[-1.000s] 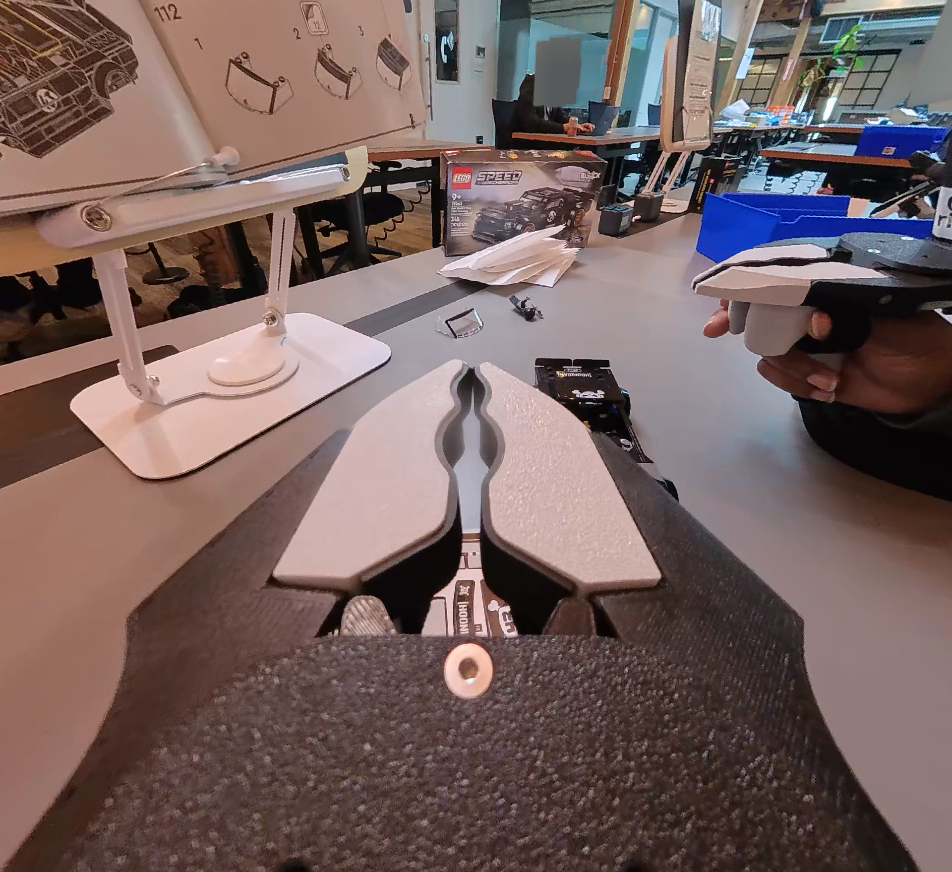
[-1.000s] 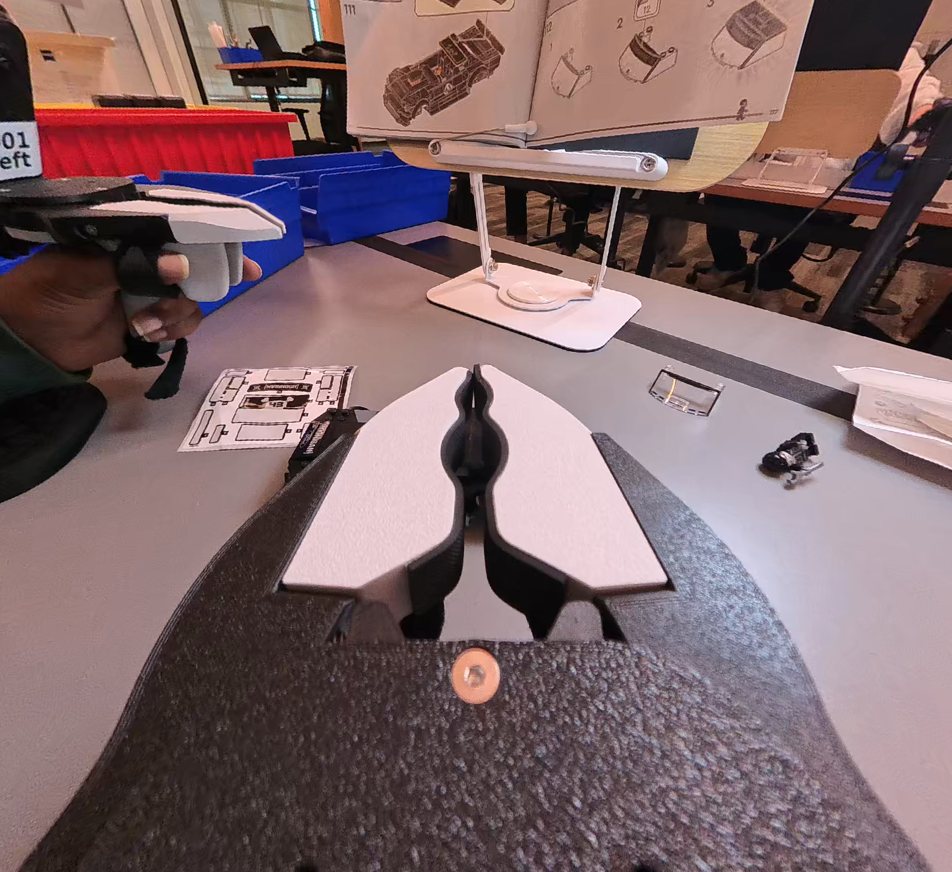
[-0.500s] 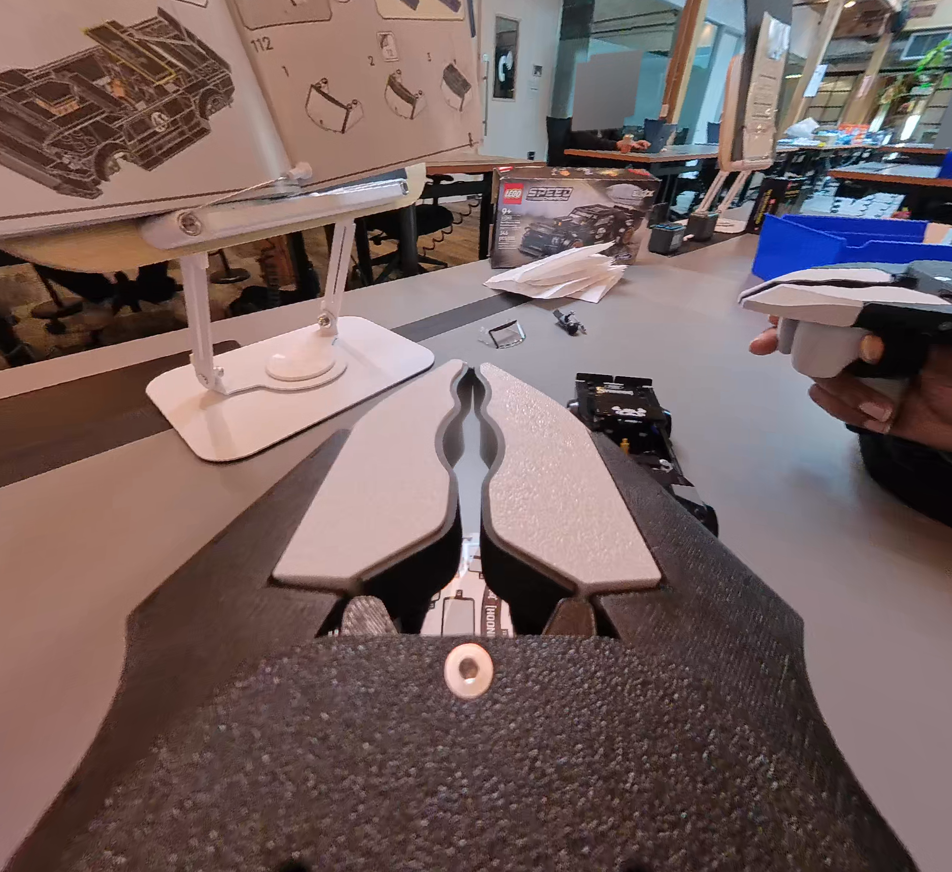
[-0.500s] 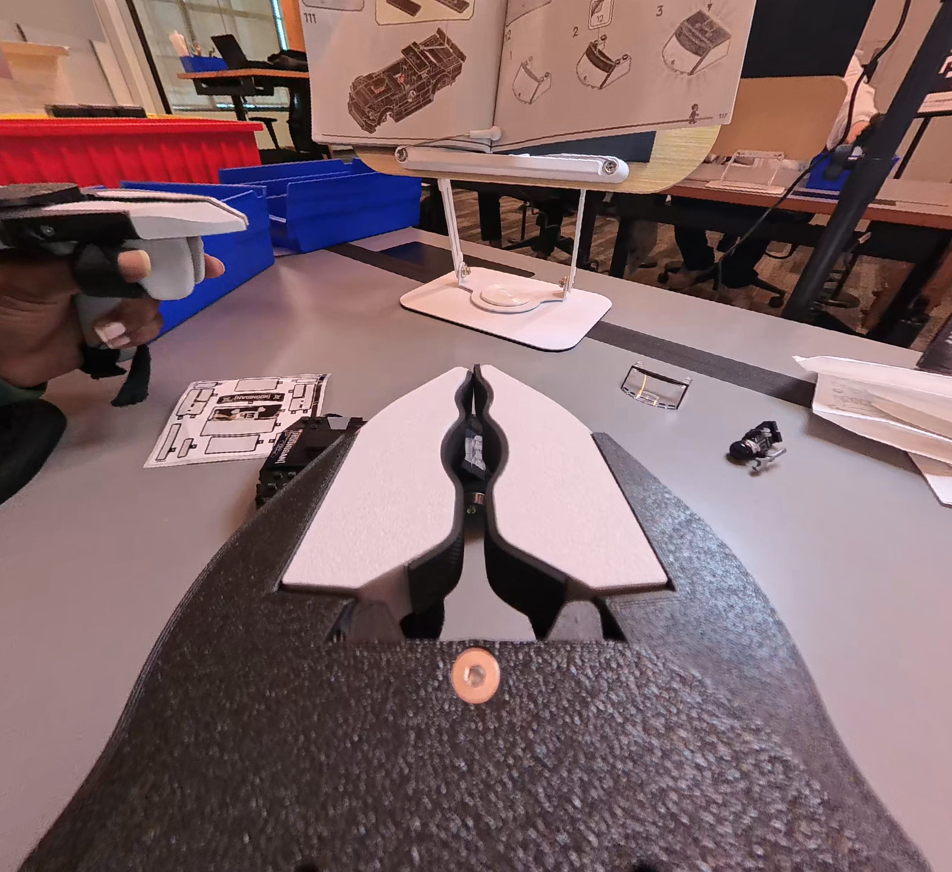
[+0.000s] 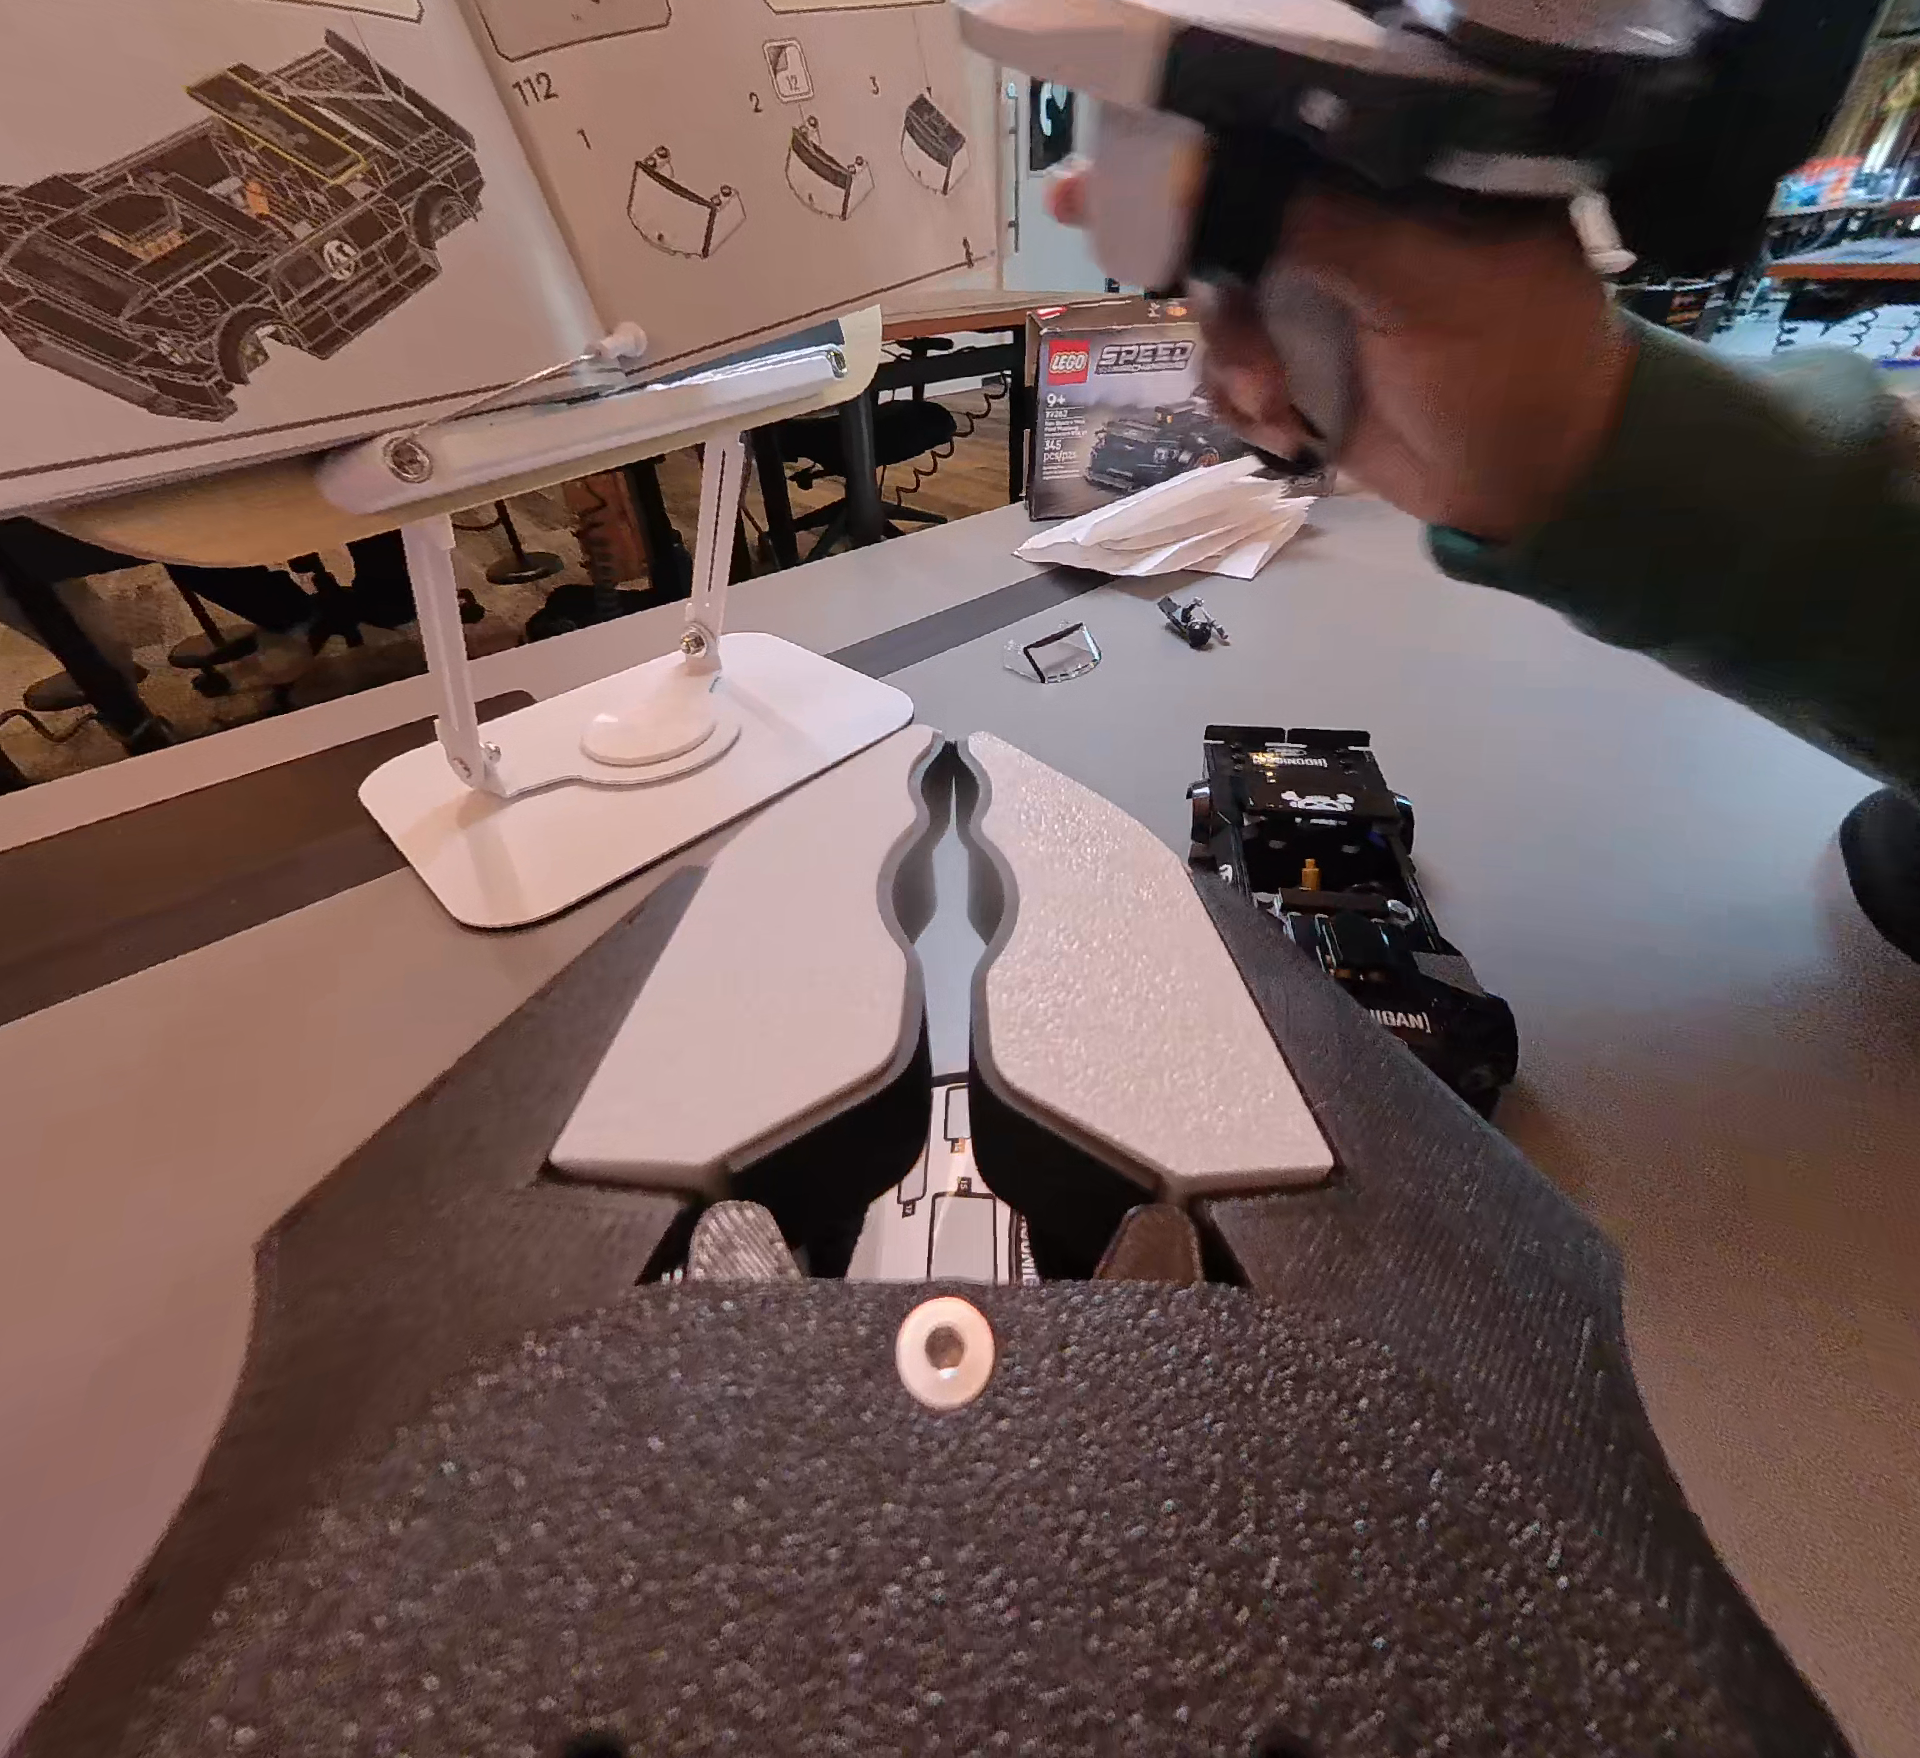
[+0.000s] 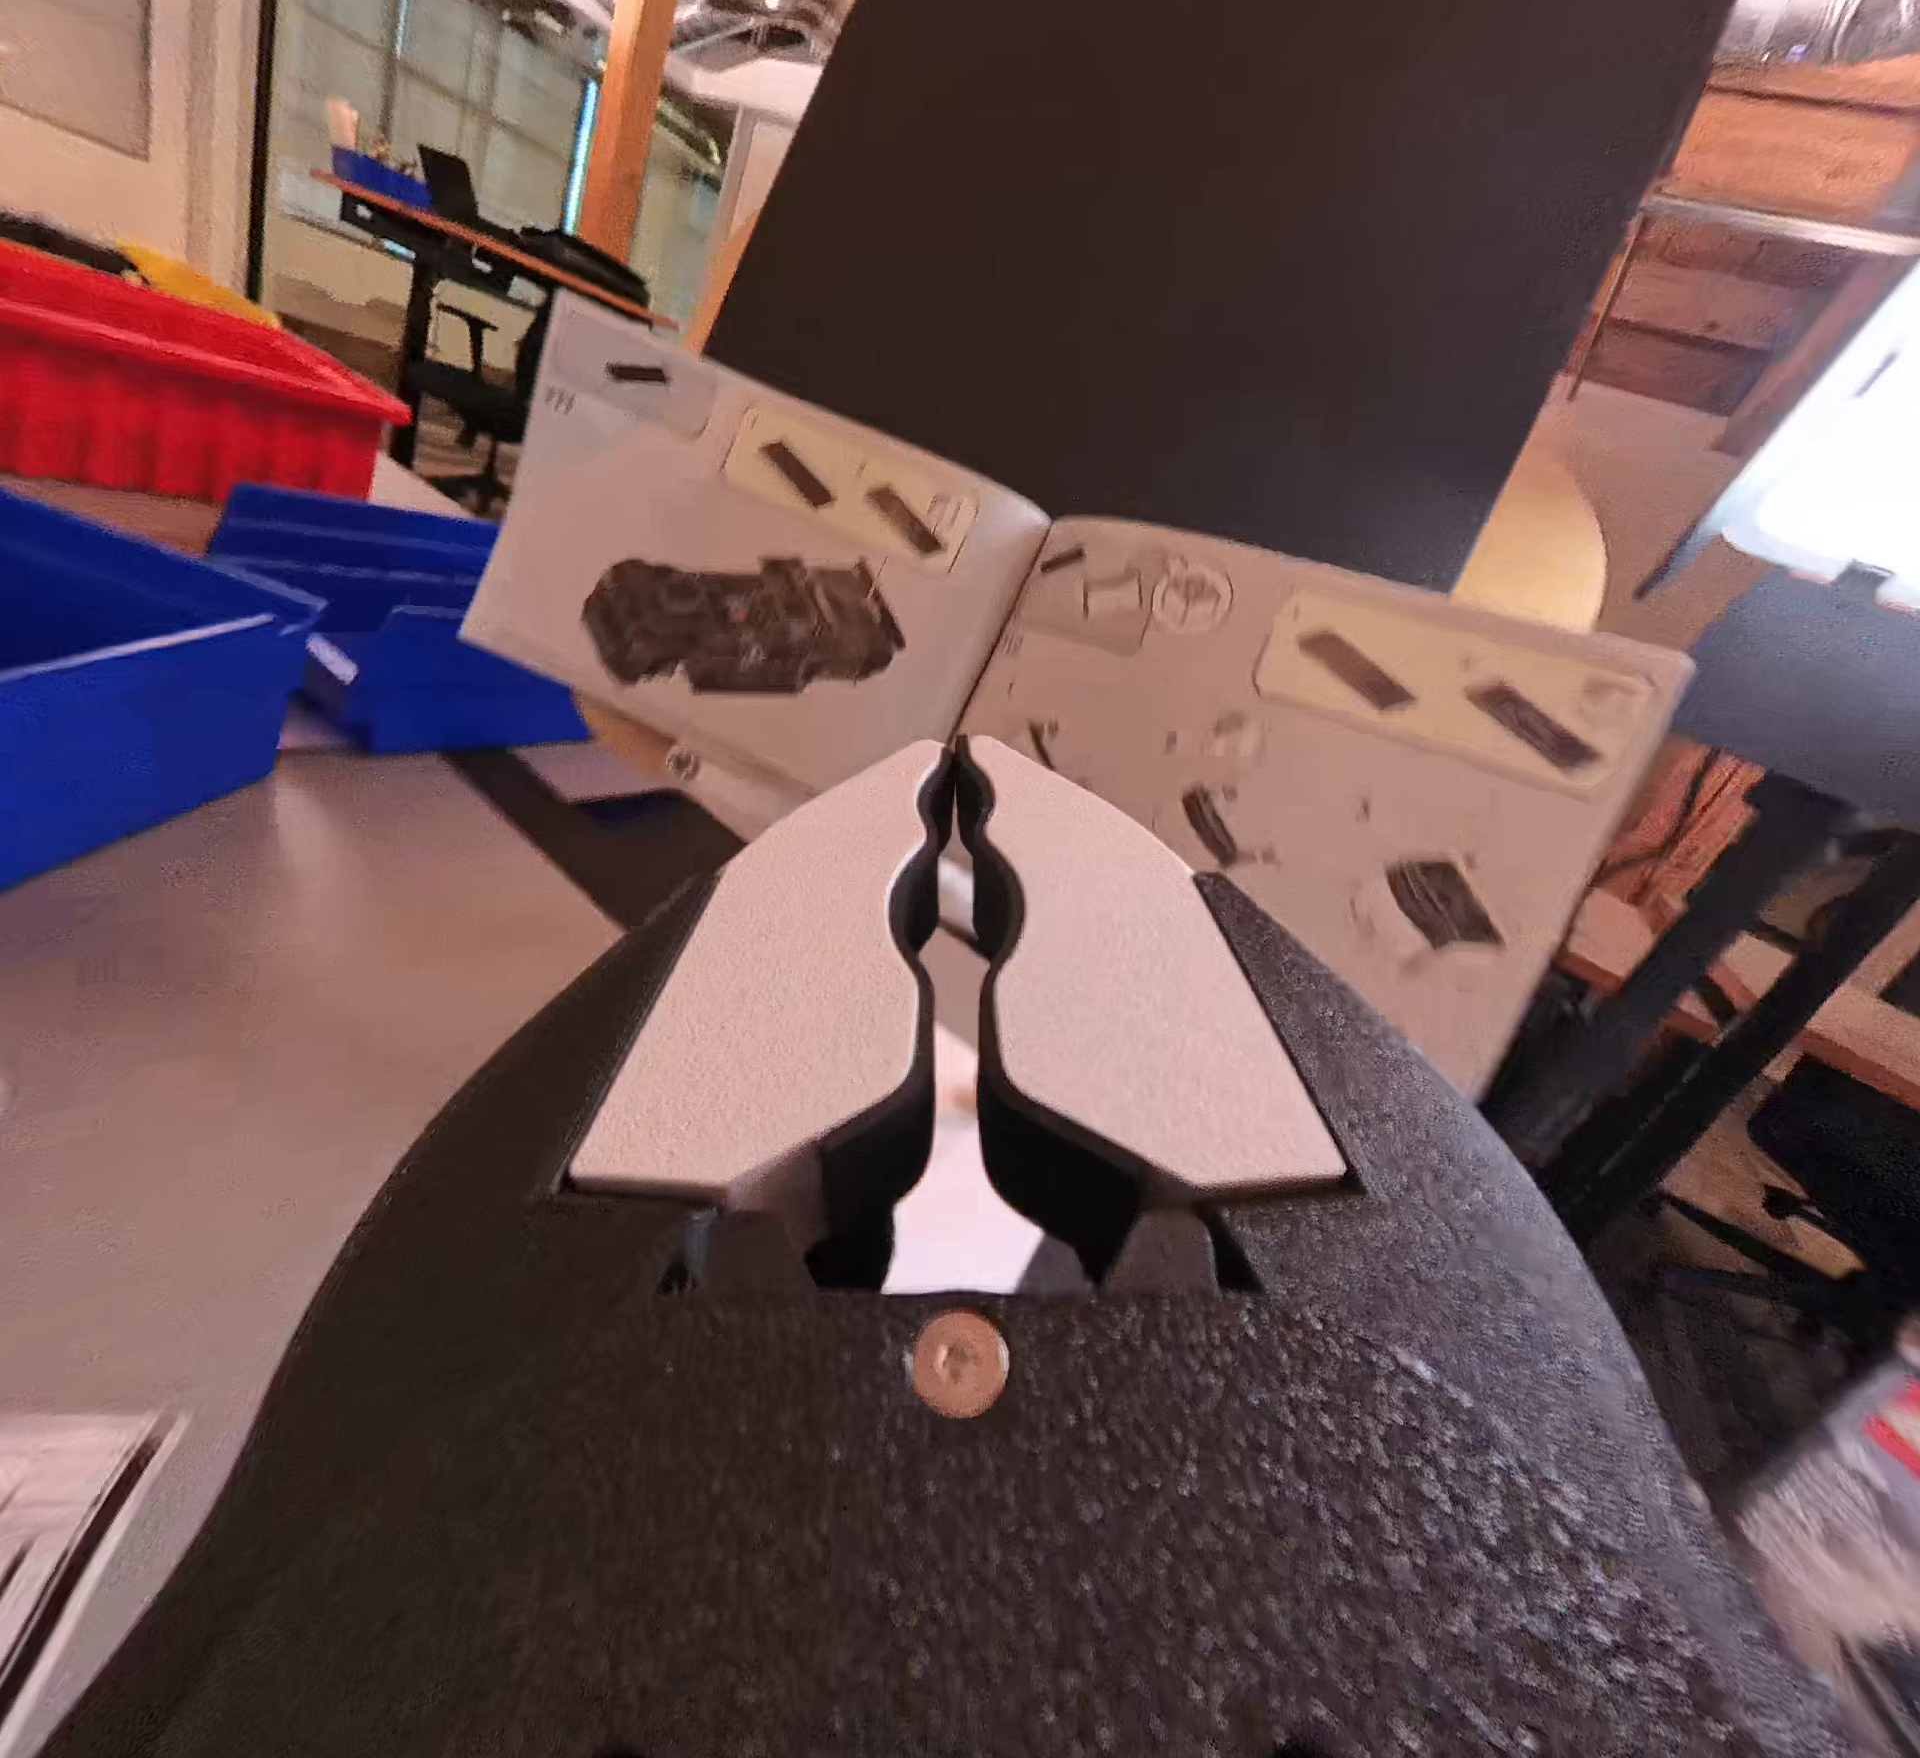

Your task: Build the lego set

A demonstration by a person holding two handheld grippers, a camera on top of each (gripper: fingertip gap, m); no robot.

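The black lego car [image 5: 1340, 898] sits on the grey table [image 5: 1621, 752] at centre right of the left wrist view, with the clear windscreen piece [image 5: 1051, 656] and a small dark part [image 5: 1193, 619] lying apart above it. The left gripper [image 5: 951, 752] hovers low, jaws narrow and empty, over a sticker sheet [image 5: 951, 1220]. The right gripper [image 6: 954, 752], also pinched nearly together and empty, points at the open instruction booklet [image 6: 1039, 659]. To do this step well, read the windscreen sub-steps first, then approach the clear piece slowly with jaws opened. Half a second ago the right gripper hung low at the right edge; now it is raised, blurred, in the upper right.
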